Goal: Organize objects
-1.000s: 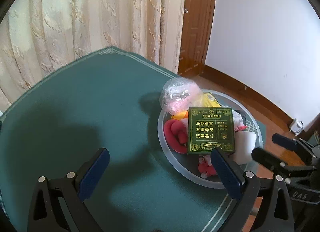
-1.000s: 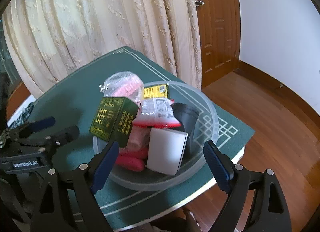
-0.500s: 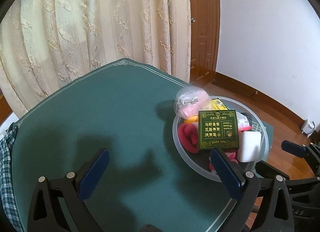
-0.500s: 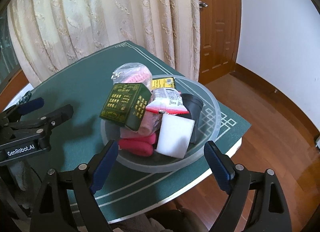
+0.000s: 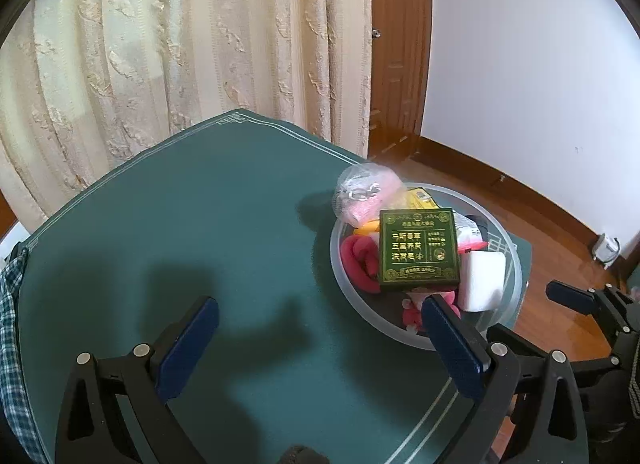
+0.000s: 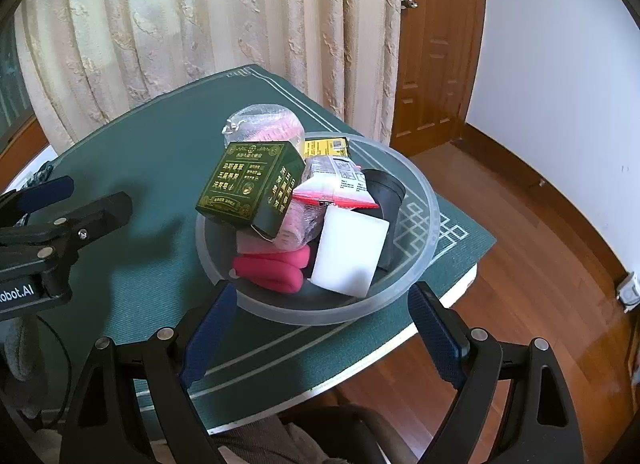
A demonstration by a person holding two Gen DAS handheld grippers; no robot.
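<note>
A clear plastic bowl [image 6: 430,220] stands on the green table near its right edge. It is piled with a dark green box [image 6: 248,184], a white block [image 6: 348,252], a pink roll [image 6: 276,268], a black cup [image 6: 386,192], a red-edged packet [image 6: 340,184] and a bagged pink item [image 6: 264,124]. The bowl [image 5: 340,284] and green box [image 5: 418,250] also show in the left wrist view. My left gripper [image 5: 320,344] is open and empty above the table, left of the bowl. My right gripper [image 6: 320,328] is open and empty in front of the bowl.
The green table cloth [image 5: 200,224] spreads left of the bowl. Cream curtains [image 5: 180,44] hang behind the table. A wooden door [image 6: 436,44] and white wall stand at the right, with wood floor [image 6: 540,284] below. A checked cloth [image 5: 8,324] lies at the table's left edge.
Both grippers have drawn back and up from the bowl, which looks smaller and farther away. Both stay open and empty. The objects in the bowl have not moved.
</note>
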